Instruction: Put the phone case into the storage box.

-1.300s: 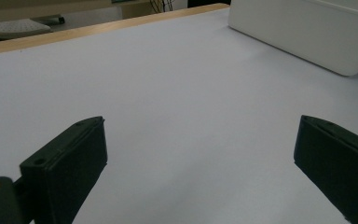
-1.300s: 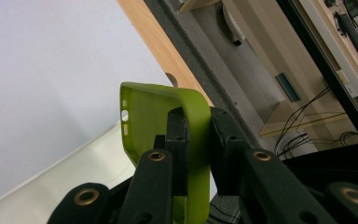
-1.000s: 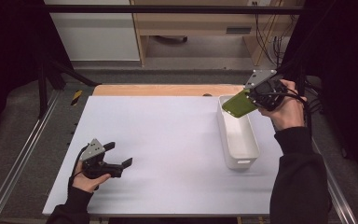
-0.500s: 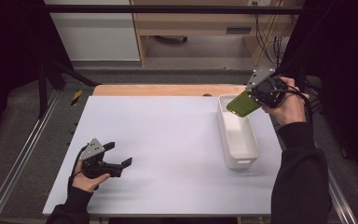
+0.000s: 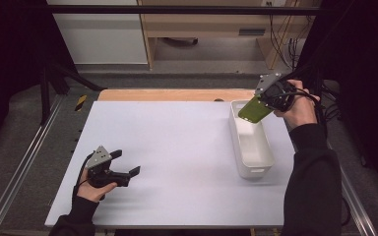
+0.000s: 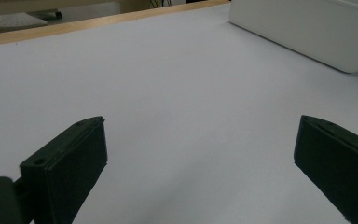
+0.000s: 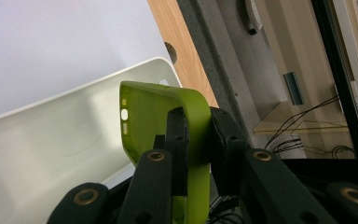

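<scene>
While the right gripper (image 5: pixel 262 102) pinches the green phone case (image 5: pixel 254 108) by its edge above the white bin (image 5: pixel 256 167), this looks like the drop-off; next, lower and release. The left gripper (image 5: pixel 126 167) rests open, holding nothing.

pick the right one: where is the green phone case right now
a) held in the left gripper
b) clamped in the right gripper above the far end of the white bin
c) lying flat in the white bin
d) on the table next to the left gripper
b: the right gripper has its jaws closed on the wall of the green phone case, held in the air over the far end of the white bin; the left gripper sits open on the table.
</scene>
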`<act>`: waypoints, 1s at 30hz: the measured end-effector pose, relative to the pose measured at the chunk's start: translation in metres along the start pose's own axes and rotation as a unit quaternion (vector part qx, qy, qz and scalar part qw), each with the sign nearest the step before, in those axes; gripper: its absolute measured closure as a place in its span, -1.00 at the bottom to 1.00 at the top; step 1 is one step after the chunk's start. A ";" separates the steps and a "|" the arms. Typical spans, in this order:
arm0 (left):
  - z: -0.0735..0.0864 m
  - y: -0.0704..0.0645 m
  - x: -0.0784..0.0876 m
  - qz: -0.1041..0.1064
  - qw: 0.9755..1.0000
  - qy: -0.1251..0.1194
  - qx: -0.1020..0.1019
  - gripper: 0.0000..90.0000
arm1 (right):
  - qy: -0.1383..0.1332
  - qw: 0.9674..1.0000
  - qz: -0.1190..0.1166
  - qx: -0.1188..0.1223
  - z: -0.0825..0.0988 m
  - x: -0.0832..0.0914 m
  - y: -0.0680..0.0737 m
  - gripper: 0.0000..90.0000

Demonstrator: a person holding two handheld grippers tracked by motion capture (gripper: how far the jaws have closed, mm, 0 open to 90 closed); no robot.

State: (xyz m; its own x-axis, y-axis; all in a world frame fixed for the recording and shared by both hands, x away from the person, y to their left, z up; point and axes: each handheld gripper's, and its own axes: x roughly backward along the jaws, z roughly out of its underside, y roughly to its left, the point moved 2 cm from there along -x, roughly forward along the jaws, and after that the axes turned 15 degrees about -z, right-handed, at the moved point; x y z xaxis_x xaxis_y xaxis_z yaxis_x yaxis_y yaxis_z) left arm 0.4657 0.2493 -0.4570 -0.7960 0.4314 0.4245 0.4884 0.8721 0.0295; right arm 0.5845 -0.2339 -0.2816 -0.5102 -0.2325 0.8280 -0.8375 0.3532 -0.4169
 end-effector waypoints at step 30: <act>0.003 0.002 -0.005 0.002 1.000 0.009 0.000 -0.94 | 0.034 0.995 -0.043 0.086 -0.009 -0.042 -0.029 0.74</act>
State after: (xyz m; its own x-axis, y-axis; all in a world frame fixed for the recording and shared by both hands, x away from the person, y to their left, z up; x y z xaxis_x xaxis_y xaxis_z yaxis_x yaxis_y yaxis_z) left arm 0.4694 0.2499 -0.4620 -0.7880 0.4299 0.4407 0.4911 0.8706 0.0288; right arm 0.6319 -0.2263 -0.3014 -0.4253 -0.1908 0.8847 -0.9017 0.1735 -0.3960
